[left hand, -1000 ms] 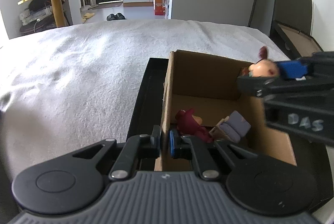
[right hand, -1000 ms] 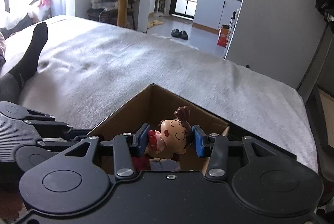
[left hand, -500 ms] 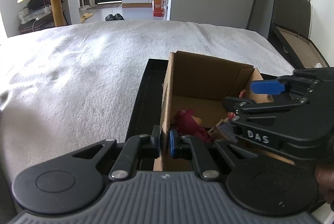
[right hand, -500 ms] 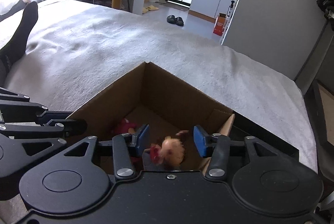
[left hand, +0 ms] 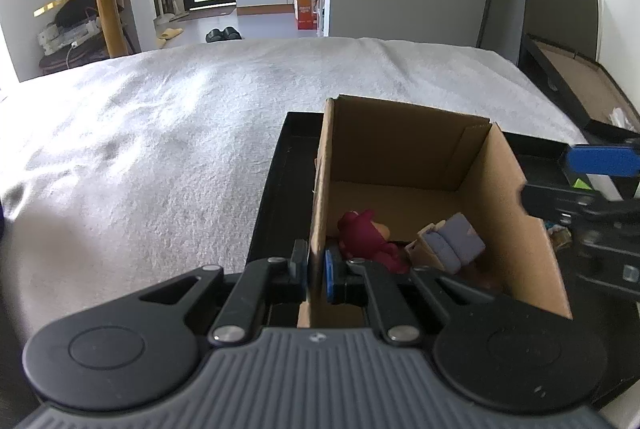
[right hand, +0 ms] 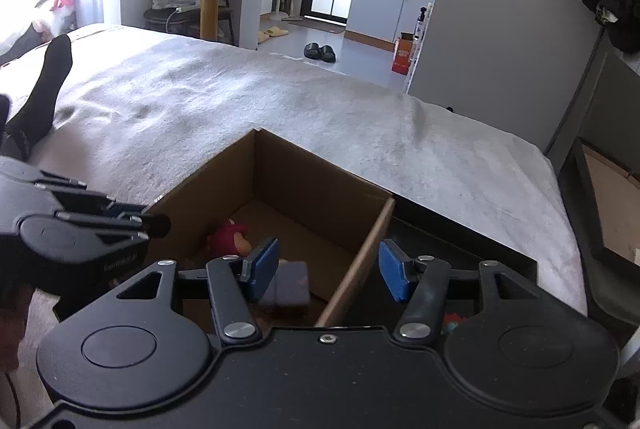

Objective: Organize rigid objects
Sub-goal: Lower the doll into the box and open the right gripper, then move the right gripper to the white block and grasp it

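Note:
An open cardboard box [left hand: 400, 149] stands in a black tray [left hand: 276, 189] on the bed. My left gripper [left hand: 316, 273] is shut on the box's near left wall. On the box floor lie a dark red figurine [left hand: 364, 237] and a small purple-grey toy sofa [left hand: 452, 241]. My right gripper [right hand: 328, 271] is open and empty, its blue pads [right hand: 262, 269] straddling the right wall of the box [right hand: 280, 189]. Below them I see the red figurine [right hand: 230, 237] and the sofa [right hand: 292, 283]. The right gripper [left hand: 580, 185] enters the left wrist view from the right edge.
A white blanket [left hand: 160, 149] covers the bed. A person's leg in a black sock [right hand: 40, 93] lies at the left. A second black tray with cardboard [left hand: 580, 85] stands beyond the bed's right side. A small colourful item [right hand: 452, 321] lies in the tray beside the box.
My right gripper opened and let a brown-haired doll fall into the box, then drew back to the right. The left gripper kept its hold on the box wall.

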Available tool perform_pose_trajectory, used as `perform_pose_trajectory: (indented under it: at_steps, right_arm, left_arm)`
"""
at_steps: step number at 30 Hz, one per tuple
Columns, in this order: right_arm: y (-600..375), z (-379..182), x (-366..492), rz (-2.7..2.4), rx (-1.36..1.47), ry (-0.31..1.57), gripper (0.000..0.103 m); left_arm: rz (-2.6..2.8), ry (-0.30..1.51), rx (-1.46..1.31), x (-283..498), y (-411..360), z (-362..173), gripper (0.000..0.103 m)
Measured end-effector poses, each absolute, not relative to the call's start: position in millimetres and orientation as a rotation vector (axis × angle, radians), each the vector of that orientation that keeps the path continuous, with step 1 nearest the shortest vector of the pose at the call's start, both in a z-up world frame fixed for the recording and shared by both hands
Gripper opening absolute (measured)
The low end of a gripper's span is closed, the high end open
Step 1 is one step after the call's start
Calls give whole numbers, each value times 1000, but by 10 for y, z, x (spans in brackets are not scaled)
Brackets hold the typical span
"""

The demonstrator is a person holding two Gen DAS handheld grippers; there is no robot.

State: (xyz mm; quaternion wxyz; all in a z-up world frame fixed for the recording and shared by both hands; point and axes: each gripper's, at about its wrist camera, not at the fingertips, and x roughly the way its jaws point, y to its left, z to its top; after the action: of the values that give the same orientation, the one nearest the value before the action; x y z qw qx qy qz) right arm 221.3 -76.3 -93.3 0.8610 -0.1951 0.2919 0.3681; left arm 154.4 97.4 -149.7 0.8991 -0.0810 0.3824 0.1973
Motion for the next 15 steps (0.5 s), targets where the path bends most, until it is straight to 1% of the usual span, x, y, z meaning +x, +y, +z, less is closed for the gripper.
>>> perform_pose_trajectory:
  at_steps: [4,9,10,12,14,15]
  right_arm:
    - [-925,-970,2238,735,-392,631,58]
    - [-1127,-1078,2293,685,-368,676,60]
    - [-1162,-1099,2308,673,-365,683,60]
    - [-1234,-1141,2329,656,-353,698,61]
    - [-1308,-1183,2364,637,-340,714,63]
    - [-1338,-1204,2380,626,-336,719,65]
  left_arm:
    - [413,806,-143,1561,951,-1494,8]
    - [428,830,-115,1592,931,-1485,12]
    - [429,838,-109,1604,926,-1492,16]
    - [432,843,-100,1611,909,-1496,25]
    - [435,842,-83,1624,889,-1493,47]
    - [440,840,-71,1629,878,-1492,51]
